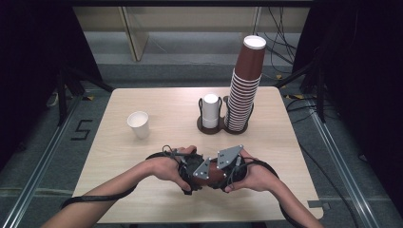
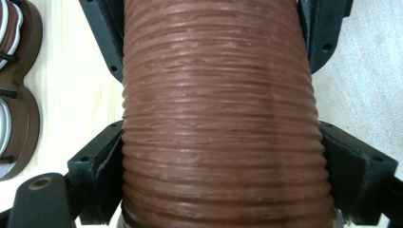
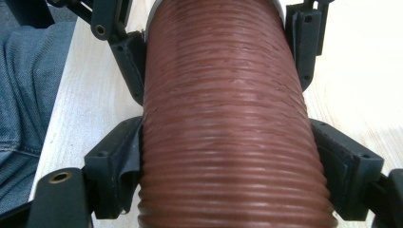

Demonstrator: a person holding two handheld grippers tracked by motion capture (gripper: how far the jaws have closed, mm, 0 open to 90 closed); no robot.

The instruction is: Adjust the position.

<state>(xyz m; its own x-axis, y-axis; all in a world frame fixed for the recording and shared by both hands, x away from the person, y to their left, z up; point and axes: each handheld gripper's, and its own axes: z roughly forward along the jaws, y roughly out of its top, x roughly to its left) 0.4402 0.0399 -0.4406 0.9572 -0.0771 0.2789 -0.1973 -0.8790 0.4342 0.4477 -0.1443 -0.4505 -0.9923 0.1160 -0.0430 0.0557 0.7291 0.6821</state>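
Both grippers meet low over the near middle of the table [image 1: 142, 156], where I hold a brown ribbed cup [image 2: 223, 118] lying level between them. My left gripper [image 2: 223, 166] pinches it on both sides; my right gripper [image 3: 233, 156] presses its sides too.

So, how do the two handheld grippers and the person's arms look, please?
Both the left gripper and the right gripper are black, each topped by a grey three-cornered plate with small holes. Their jaws are black blocks with screw holes. A black cable trails from each along the forearm. The forearms are bare, with no sleeves visible.
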